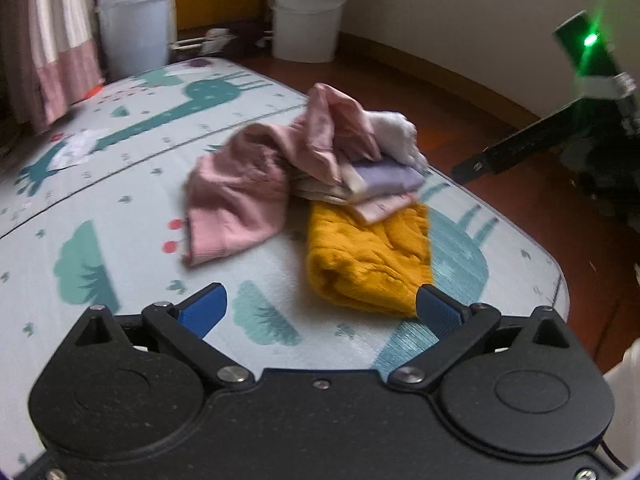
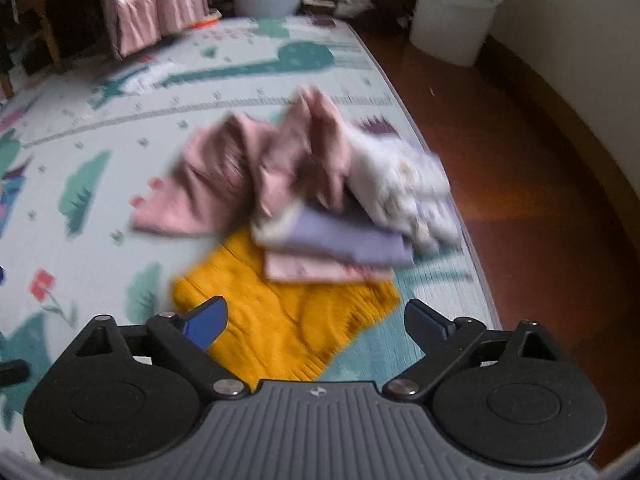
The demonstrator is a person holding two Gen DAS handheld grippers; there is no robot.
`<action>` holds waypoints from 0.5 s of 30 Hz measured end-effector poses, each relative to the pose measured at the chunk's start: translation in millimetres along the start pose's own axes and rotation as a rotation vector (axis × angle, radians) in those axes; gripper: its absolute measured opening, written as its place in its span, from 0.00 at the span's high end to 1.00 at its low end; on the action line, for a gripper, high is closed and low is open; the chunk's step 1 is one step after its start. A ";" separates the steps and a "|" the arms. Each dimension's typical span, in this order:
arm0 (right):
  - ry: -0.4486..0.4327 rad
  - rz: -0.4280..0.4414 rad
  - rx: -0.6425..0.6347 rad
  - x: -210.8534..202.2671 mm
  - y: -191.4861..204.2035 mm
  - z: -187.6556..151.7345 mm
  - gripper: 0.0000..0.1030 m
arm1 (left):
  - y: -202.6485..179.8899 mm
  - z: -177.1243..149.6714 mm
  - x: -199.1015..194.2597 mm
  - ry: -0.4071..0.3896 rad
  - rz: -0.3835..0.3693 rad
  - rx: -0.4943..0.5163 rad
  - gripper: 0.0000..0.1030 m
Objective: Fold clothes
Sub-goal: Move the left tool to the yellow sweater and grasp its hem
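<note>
A pile of clothes lies on a patterned play mat (image 1: 120, 208) (image 2: 100, 240). A folded mustard knit sweater (image 1: 366, 260) (image 2: 280, 320) is at the bottom. On it rest folded lilac (image 1: 390, 176) (image 2: 344, 240) and pale pink pieces. A crumpled pink garment (image 1: 248, 188) (image 2: 224, 184) drapes over them to the left, and a white floral piece (image 1: 400, 136) (image 2: 400, 184) lies at the right. My left gripper (image 1: 320, 308) is open, just short of the sweater's near edge. My right gripper (image 2: 316, 320) is open above the sweater's near corner, nothing pinched.
The mat's right edge drops to a dark wooden floor (image 1: 520, 208) (image 2: 540, 200). White buckets (image 1: 306, 12) (image 2: 452, 12), a white plant pot (image 1: 134, 28) and a pink-hemmed curtain (image 1: 52, 48) stand beyond the mat. The right gripper's black body with a green light (image 1: 580, 92) shows at the left wrist view's right edge.
</note>
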State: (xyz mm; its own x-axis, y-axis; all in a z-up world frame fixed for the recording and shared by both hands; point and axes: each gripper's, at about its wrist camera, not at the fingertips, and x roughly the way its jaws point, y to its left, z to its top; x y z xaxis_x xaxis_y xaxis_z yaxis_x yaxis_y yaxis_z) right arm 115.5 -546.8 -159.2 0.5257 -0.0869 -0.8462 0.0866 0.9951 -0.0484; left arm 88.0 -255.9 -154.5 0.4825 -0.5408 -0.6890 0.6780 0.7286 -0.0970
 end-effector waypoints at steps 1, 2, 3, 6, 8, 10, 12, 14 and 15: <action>0.009 -0.007 0.013 8.5 -6.1 -8.2 0.16 | -2.5 -2.9 5.6 0.008 -0.017 0.008 0.01; 0.022 -0.014 0.035 16.7 -12.5 -16.2 0.16 | -4.4 -5.9 11.1 0.014 -0.038 0.010 0.01; 0.041 -0.013 0.066 26.0 -19.8 -24.6 0.17 | -6.2 -8.8 15.6 0.013 -0.053 0.009 0.01; 0.077 -0.030 0.054 46.8 -28.8 -44.2 0.31 | -14.4 -15.7 30.1 0.001 -0.084 0.019 0.03; 0.097 -0.052 0.011 59.0 -29.8 -55.3 0.34 | -22.3 -18.6 41.3 -0.012 -0.103 0.030 0.03; 0.125 -0.070 -0.022 73.3 -32.4 -66.9 0.36 | -33.4 -19.2 53.5 -0.023 -0.112 0.051 0.06; 0.145 -0.083 -0.044 82.5 -34.1 -75.6 0.37 | -48.0 -19.9 67.1 -0.036 -0.121 0.095 0.12; 0.157 -0.078 -0.060 87.6 -35.0 -81.6 0.41 | -64.4 -23.6 82.6 -0.038 -0.110 0.169 0.22; 0.157 -0.071 -0.063 88.4 -35.9 -83.4 0.43 | -72.0 -26.2 91.6 -0.036 -0.104 0.206 0.24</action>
State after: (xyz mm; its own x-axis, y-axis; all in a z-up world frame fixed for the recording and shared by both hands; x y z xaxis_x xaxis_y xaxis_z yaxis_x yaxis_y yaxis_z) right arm 88.3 -586.2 -276.6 0.3814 -0.1534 -0.9116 0.0632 0.9882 -0.1398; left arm 68.9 -346.8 -229.5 0.4212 -0.6254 -0.6568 0.8222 0.5691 -0.0146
